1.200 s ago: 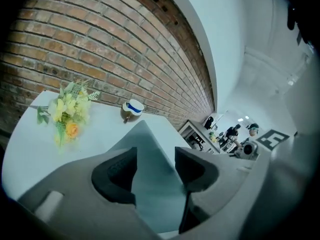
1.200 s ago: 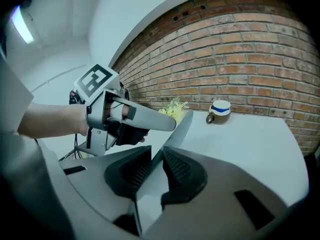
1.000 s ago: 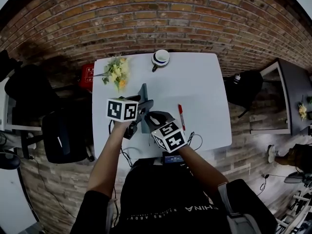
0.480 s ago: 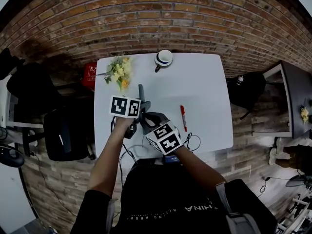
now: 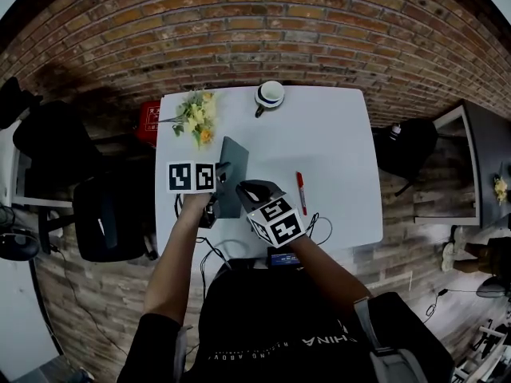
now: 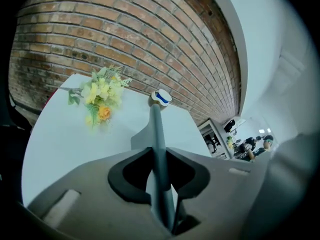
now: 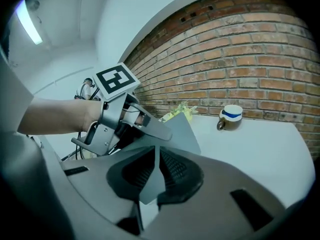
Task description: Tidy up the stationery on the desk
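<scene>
A thin grey folder-like sheet point(image 5: 232, 166) is held above the white desk point(image 5: 335, 150) by both grippers. My left gripper point(image 5: 219, 175) is shut on its left edge; in the left gripper view the grey sheet point(image 6: 156, 134) runs edge-on between the jaws of the left gripper point(image 6: 160, 171). My right gripper point(image 5: 249, 190) is shut on its near corner; the right gripper view shows the grey sheet point(image 7: 177, 131) pinched by the right gripper point(image 7: 154, 176), with the left gripper point(image 7: 142, 124) clamped on its far side. A red pen point(image 5: 301, 191) lies on the desk to the right.
A blue-banded cup point(image 5: 270, 94) stands at the desk's far edge and a yellow flower bunch point(image 5: 196, 118) lies at the far left. Cables point(image 5: 315, 228) and a small black device point(image 5: 283, 258) sit at the near edge. A black chair point(image 5: 108, 222) stands left of the desk.
The grey sheet, seen nearly edge-on before, has turned so its broad face shows from above. The left gripper has shifted slightly left; both grippers keep their hold.
</scene>
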